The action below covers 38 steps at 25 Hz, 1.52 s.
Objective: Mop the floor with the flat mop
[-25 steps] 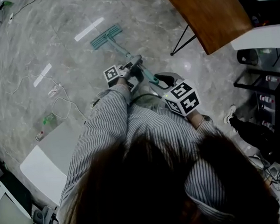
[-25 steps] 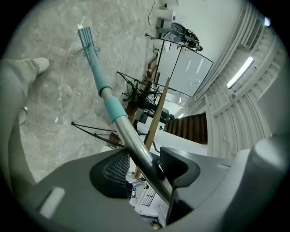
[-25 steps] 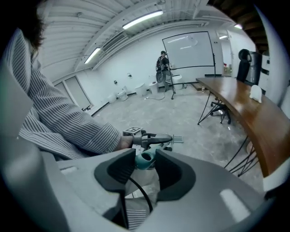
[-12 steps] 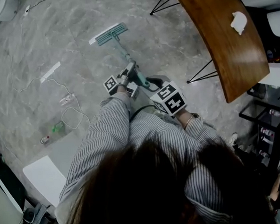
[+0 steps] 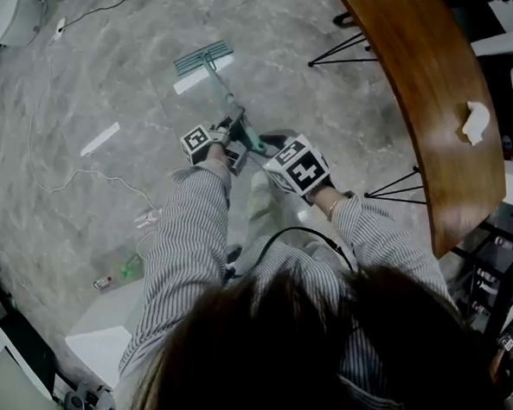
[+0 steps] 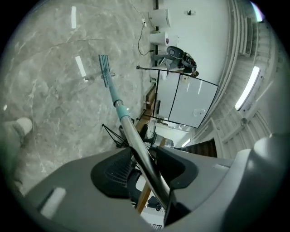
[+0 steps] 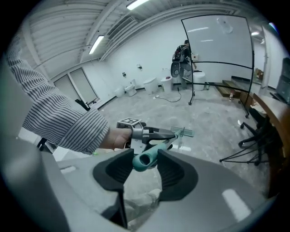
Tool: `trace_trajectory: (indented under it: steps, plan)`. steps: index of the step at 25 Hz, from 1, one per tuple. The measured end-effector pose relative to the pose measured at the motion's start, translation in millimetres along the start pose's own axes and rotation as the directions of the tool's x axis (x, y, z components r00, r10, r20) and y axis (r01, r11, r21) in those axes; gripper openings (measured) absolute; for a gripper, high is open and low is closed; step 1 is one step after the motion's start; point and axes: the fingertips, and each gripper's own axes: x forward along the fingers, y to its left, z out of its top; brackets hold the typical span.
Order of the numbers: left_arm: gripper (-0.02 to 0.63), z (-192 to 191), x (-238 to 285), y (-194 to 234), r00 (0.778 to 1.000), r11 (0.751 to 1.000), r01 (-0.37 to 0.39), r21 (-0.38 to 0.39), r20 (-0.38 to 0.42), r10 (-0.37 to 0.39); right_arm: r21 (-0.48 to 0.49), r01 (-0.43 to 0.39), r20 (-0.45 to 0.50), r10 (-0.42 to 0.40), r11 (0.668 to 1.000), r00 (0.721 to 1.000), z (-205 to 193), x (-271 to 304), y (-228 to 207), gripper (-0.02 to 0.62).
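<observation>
The flat mop [image 5: 202, 57] rests its teal head on the grey marble floor [image 5: 75, 72], ahead of the person and just beside 1 white strip [image 5: 198, 75] — its pole slants back to the 2 grippers. The left gripper [image 6: 143, 153] clasps the metal pole, its jaws closing on it. The right gripper [image 7: 144, 157] has the teal handle end filling its gap — its jaws are opening. A wooden surface [image 5: 423, 94] stands to the right.

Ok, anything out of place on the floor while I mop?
A loose white cable trails over the floor left of the flat mop, a possible snag. A crumpled white tissue sits on the wooden table. No spill visible.
</observation>
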Motion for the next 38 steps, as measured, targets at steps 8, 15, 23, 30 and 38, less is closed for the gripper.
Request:
trace_trajectory:
  steps: [8,15,23,30,38]
  plan:
    - [0.158,109.1,25.6,-20.5,0.993,0.999,-0.04,0.024,0.115,0.037,0.111,0.035,0.01,-0.036,0.993,0.999,74.7,74.1,-30.8,0.161]
    - [0.155,146.1,37.2,-40.2,0.988,1.0,-0.013,-0.004,0.155,0.013,0.056,0.031,0.01,-0.032,0.998,0.999,111.6,97.0,-44.2,0.161]
    - [0.155,141.5,48.2,-39.2,0.987,1.0,-0.005,-0.009,0.16,0.006,0.066,0.104,0.026,-0.106,0.992,0.994,107.6,89.0,-57.9,0.146]
    - [0.155,98.1,39.8,-26.6,0.995,1.0,0.001,-0.017,0.099,0.0,0.031,0.115,0.002,-0.115,0.993,0.993,72.7,64.3,-48.2,0.141]
    - [0.156,-8.1,5.7,4.3,0.997,0.999,0.022,-0.04,0.07,-0.02,0.064,0.11,0.016,-0.112,0.992,0.994,-11.8,-5.3,-13.5,0.141]
